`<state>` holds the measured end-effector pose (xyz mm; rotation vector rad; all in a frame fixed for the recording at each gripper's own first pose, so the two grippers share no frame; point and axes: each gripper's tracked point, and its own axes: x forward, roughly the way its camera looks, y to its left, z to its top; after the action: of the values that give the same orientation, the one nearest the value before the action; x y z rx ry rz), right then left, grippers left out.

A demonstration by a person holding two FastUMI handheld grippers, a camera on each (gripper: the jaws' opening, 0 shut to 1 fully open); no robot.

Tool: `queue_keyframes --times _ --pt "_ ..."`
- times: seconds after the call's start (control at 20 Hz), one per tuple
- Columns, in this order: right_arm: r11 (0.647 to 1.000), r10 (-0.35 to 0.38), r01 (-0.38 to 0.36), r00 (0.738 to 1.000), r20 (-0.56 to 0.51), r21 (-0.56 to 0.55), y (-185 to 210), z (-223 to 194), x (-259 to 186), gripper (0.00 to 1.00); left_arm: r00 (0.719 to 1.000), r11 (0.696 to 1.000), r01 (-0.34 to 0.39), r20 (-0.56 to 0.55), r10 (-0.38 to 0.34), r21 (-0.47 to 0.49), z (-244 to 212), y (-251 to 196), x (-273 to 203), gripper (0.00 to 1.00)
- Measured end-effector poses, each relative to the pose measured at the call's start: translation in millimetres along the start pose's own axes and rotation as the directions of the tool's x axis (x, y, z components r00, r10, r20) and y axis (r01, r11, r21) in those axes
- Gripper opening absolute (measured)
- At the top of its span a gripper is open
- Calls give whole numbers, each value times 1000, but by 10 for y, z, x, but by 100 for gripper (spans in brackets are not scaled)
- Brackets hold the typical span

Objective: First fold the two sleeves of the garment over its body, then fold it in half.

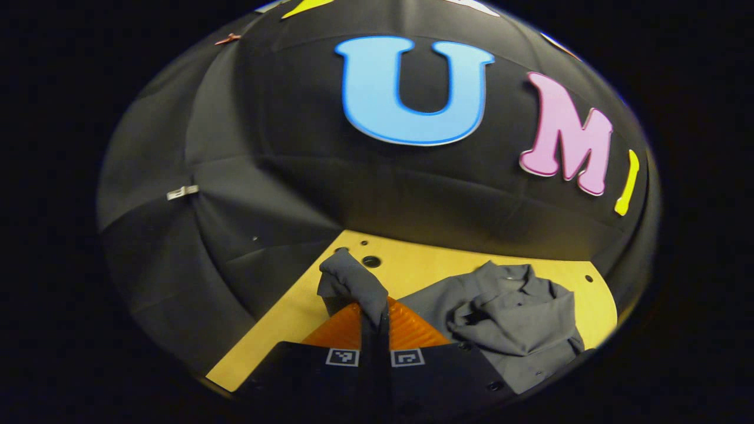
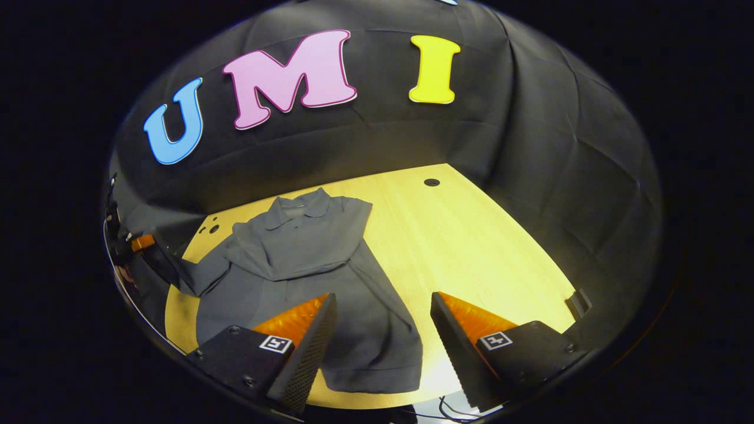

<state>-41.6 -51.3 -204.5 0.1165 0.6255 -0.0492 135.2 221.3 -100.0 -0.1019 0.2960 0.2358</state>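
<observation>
My left fingers (image 1: 374, 321) pinch a sleeve (image 1: 352, 281), lifted at lower centre of the left gripper view. My right fingers (image 2: 383, 330) hang wide apart over the shirt (image 2: 306, 271) on the table (image 2: 471, 235). One sleeve looks folded; this one and the halving remain.

No readable text on the garment (image 2: 306, 259) or table (image 2: 471, 235).

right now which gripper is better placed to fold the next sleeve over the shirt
Left. The left gripper already has its fingers shut on the sleeve, lifted off the table, so it likely only needs to carry it over the shirt. The right gripper is open, above the hem, holding nothing.
</observation>
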Motion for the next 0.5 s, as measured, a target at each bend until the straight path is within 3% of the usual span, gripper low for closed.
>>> queue_keyframes --times 0.25,0.5 --pt "999 4 -3 1000 -24 44 -171 -25 173 99 987 986 162 13 -162 36 183 -1137 87 5" --pt "998 19 -16 998 -52 60 -271 -44 331 99 948 944 319 -12 -319 84 147 -2213 102 5"
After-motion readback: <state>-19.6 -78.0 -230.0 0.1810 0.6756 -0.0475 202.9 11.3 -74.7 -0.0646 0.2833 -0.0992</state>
